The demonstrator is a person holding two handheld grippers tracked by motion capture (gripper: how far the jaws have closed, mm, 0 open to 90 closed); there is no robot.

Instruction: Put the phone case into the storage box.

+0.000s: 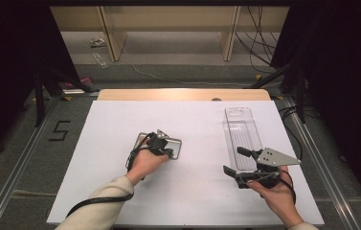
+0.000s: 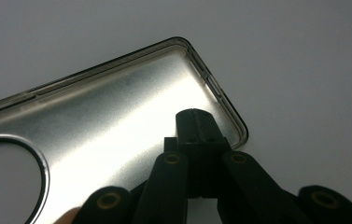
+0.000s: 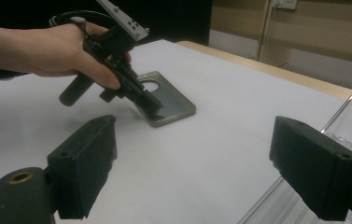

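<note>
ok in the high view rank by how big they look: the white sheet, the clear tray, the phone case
1. white sheet, by far the largest
2. clear tray, long and narrow
3. phone case, smallest, though the left gripper and hand cover part of it

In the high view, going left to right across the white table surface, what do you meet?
Left gripper pressed shut onto the phone case → bare white table → clear plastic tray → right gripper, open, at the tray's near end.
</note>
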